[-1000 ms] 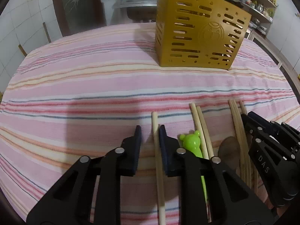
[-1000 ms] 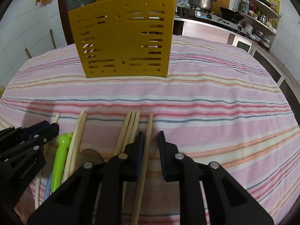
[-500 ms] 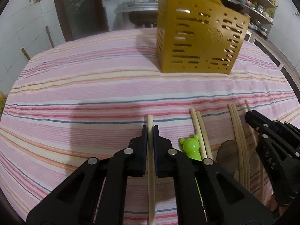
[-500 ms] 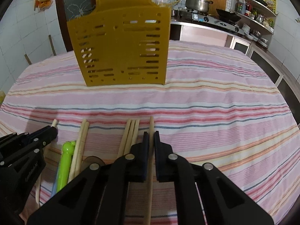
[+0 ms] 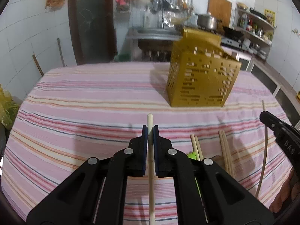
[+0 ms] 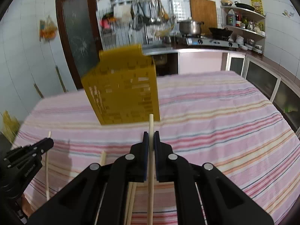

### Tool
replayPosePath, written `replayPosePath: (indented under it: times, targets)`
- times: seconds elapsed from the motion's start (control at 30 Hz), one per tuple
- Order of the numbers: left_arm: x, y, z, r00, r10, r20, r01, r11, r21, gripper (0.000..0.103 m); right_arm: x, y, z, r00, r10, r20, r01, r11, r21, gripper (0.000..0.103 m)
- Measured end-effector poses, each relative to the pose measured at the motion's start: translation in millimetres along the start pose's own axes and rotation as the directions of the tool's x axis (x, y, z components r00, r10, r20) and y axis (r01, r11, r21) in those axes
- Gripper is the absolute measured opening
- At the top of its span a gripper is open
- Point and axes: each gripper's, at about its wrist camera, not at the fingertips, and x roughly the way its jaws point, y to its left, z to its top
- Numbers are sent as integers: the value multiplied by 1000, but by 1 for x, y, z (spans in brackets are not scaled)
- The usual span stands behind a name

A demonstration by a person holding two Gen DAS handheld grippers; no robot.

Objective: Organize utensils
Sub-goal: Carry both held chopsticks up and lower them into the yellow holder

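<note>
Left gripper point(image 5: 150, 129): fingers clamped on a pale chopstick point(image 5: 151, 168), its tip protruding ahead. Right gripper point(image 6: 150, 136): fingers likewise clamped on a second chopstick point(image 6: 151, 168). Loose chopsticks point(image 5: 226, 153) and a green utensil point(image 5: 192, 156) lie on the striped surface point(image 5: 84, 112); beyond stands the yellow perforated holder point(image 5: 200, 80).

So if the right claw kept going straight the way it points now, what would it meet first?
Most likely the yellow utensil holder. The right claw, shut on a chopstick, lines up with the holder's lower right corner; bare striped tablecloth lies between. Depth is unclear, so the chopstick tip might touch cloth first.
</note>
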Motion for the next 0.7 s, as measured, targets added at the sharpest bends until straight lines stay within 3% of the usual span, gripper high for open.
replayPosePath:
  times: [0.17,0.5,0.7]
  targets:
    - [-21,8,5,999,-6,50,7,1000,-12,5,-17,-11,8,997,45,68,-47,998,31,6]
    - [-64,25,-1,984,-42,172,52,997,-55,5,-56,-13,1,974,33,223,-32,999,-8,6]
    - [-88,24,3,961,-35,276,54,997,-59,5,-74,-15,6,955,40,295,-41,999,-3,6]
